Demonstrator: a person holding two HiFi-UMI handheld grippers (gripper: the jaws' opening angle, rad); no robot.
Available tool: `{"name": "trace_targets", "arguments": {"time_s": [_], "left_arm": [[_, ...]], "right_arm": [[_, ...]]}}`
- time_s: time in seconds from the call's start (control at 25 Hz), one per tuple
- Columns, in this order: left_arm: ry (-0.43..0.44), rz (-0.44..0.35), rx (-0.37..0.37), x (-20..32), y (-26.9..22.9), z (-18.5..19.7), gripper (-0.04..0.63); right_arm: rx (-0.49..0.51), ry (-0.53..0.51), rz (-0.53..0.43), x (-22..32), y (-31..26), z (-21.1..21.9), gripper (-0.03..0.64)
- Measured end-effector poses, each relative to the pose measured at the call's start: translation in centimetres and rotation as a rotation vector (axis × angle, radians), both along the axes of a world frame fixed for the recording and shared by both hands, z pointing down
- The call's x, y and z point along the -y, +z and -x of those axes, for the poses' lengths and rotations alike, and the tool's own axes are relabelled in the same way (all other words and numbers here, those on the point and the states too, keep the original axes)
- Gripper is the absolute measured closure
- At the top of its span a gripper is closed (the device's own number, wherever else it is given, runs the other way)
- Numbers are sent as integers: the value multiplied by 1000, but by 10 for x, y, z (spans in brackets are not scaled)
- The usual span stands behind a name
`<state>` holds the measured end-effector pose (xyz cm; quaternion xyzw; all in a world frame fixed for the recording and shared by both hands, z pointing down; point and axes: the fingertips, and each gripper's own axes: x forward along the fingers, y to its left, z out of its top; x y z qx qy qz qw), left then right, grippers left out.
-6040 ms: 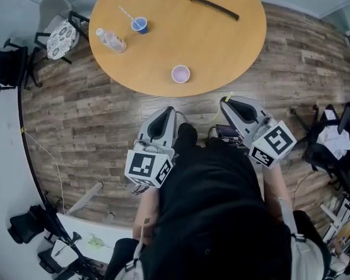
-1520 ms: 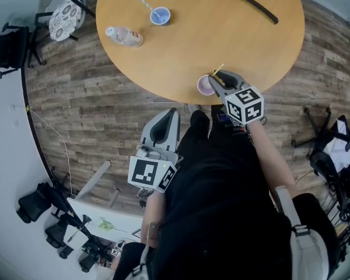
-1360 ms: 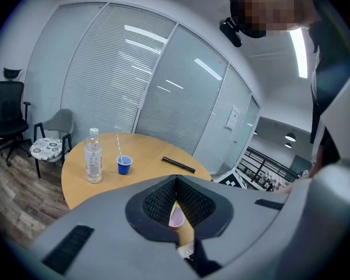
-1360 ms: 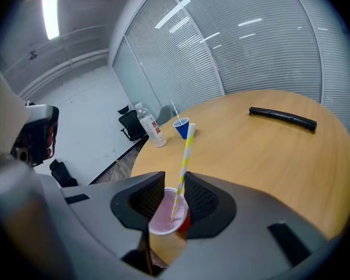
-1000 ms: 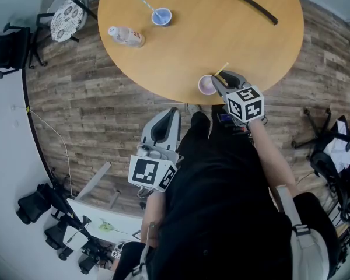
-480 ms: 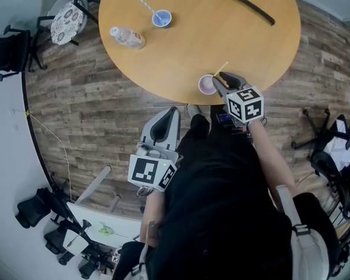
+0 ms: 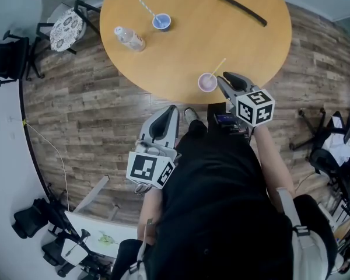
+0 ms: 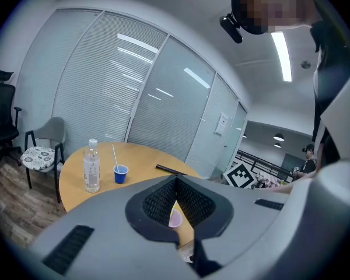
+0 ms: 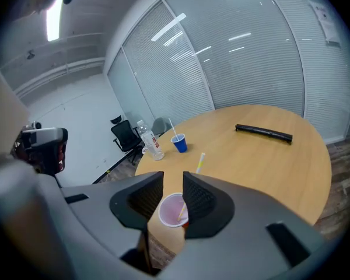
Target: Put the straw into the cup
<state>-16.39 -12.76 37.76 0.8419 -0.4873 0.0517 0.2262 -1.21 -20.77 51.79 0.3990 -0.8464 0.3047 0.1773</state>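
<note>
A lilac cup (image 7: 207,83) stands near the front edge of the round wooden table (image 7: 192,39). A yellow-and-white straw (image 7: 218,67) stands in it and leans up to the right. My right gripper (image 7: 223,78) hovers just right of the cup and is open. Its jaws have just been opening wide, then closing back a little, and nothing is between them. In the right gripper view the cup (image 9: 174,210) and straw (image 9: 200,160) show beyond the right gripper (image 9: 172,178). My left gripper (image 7: 168,109) hangs low off the table, shut and holding nothing. The cup (image 8: 175,219) shows under the left gripper (image 8: 176,181).
At the far left of the table are a blue cup (image 7: 161,21) with its own straw and a clear water bottle (image 7: 130,39). A long black bar (image 7: 241,9) lies at the far right. A chair (image 7: 61,31) with a patterned cushion stands left of the table.
My right gripper has lifted and drawn back from the straw, which now stands alone in the lilac cup. The left gripper has stayed put.
</note>
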Motion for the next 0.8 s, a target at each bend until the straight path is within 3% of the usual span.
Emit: {"name": "trace_targets", "arguments": {"time_s": [0.36,0.8], "left_arm": [[42,-52,-3,-16,-12,0,583],[57,-62,-27,-31,-14,-1,583]], "right_arm": [[90,20,-157,-29,-72,1,539],[251,-105,-317,-68,-154,22,587]]}}
